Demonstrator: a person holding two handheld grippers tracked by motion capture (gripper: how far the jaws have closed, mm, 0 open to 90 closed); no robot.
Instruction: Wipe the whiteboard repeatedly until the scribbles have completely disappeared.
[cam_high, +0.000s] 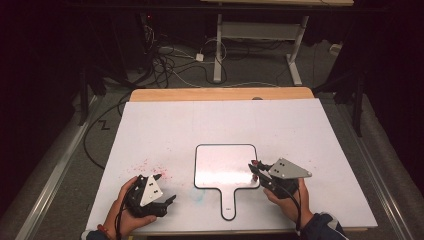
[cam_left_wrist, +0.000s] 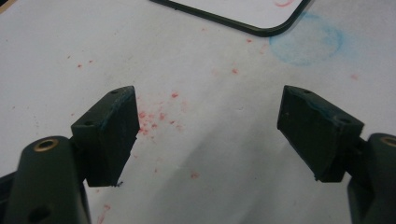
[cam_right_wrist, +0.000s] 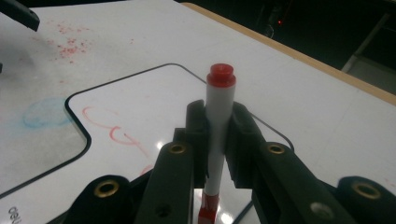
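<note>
So my right gripper (cam_right_wrist: 218, 140) is clamped on a red-capped whiteboard marker (cam_right_wrist: 218, 116), pads squeezing the white barrel from both sides and the cap sticking up above the jaws. From the high view that gripper (cam_high: 256, 169) sits at about 3 o'clock of the small handled whiteboard (cam_high: 225, 167), right at its right edge, with the marker (cam_high: 254, 164) over the board's lower right corner. The whiteboard lies flat in the middle of the white table (cam_high: 310, 145), handle pointing to 6 o'clock toward me. In the right gripper view there's a red scribble (cam_right_wrist: 114, 130) on the board, and a faint blue smudge (cam_right_wrist: 44, 112) on the table off to 9 o'clock. My left gripper (cam_left_wrist: 210, 135) is wide open with nothing between the jaws, hovering over a patch of red specks (cam_left_wrist: 156, 116); from above it (cam_high: 167, 187) is at about 8 o'clock of the board, well apart from it.
</note>
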